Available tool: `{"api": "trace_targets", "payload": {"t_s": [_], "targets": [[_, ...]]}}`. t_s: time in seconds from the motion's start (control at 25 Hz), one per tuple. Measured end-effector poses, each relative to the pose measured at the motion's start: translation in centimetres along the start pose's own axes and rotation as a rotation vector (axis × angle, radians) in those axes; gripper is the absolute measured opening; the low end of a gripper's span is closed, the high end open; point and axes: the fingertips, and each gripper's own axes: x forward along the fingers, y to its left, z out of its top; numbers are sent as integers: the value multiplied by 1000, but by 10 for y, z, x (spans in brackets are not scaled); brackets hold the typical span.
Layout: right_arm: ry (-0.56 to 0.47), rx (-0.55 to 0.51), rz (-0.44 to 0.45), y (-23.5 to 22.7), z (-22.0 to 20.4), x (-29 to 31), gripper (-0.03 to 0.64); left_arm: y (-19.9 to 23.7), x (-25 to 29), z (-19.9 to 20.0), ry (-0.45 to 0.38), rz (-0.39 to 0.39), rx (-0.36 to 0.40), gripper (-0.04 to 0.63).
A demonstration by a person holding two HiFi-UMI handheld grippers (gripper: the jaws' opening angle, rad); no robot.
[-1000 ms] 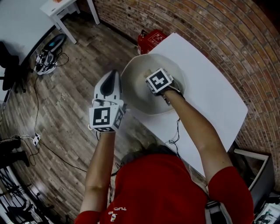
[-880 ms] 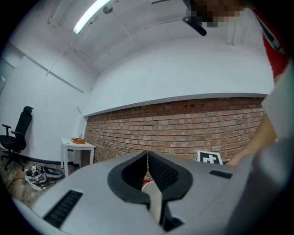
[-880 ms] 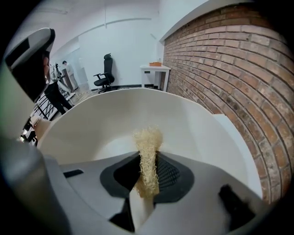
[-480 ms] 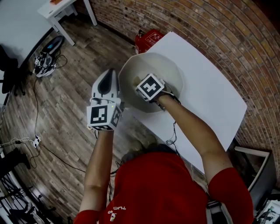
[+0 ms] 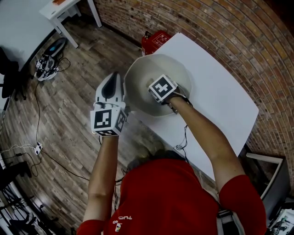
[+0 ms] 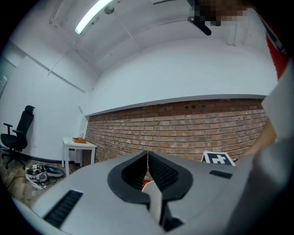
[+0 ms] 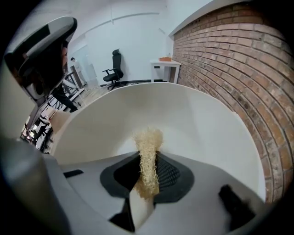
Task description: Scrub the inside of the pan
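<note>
A wide white pan [image 5: 138,75] stands on the near-left corner of a white table [image 5: 220,92]. My right gripper [image 5: 161,88] reaches down into it and is shut on a tan fibrous scrubber [image 7: 148,147], whose tip sticks out over the pan's pale inner wall [image 7: 193,119]. The left gripper [image 5: 117,78] hangs beside the pan's left rim, off the table's edge. Its jaws [image 6: 147,158] are pressed together and nothing shows between them; the pan is not seen in the left gripper view.
A red box [image 5: 156,40] sits on the wooden floor by the brick wall behind the pan. A small white table [image 5: 69,9] and a tangle of cables [image 5: 48,62] lie at the far left. An office chair [image 7: 115,64] stands far off.
The right gripper slid toward the pan's near left side with the scrubber, then came back a little toward the middle. The left gripper stayed beside the rim.
</note>
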Motion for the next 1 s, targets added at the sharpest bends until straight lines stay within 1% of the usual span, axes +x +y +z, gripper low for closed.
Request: {"api": "trace_targets", "payload": {"t_s": [0.16, 0.24, 0.32, 0.48, 0.72, 0.84, 1.0], "targets": [[2, 49, -48, -21, -9, -10, 87, -5, -4, 1, 0, -16, -3, 18], [-9, 59, -56, -25, -8, -16, 87, -10, -4, 1, 2, -24, -1, 18], [-24, 55, -49, -19, -6, -24, 87, -13, -5, 1, 0, -31, 1, 18], [-42, 17, -4, 10, -3, -34, 87, -16, -9, 6, -11, -35, 1, 18], [-28, -72, 48, 50, -2, -36, 87, -22, -19, 15, -31, -32, 6, 18], [-8, -100, 49, 58, -3, -30, 87, -24, -26, 16, -31, -26, 9, 18], [24, -128, 18, 52, -10, -23, 87, -22, -35, 19, -37, -10, 16, 18]]}}
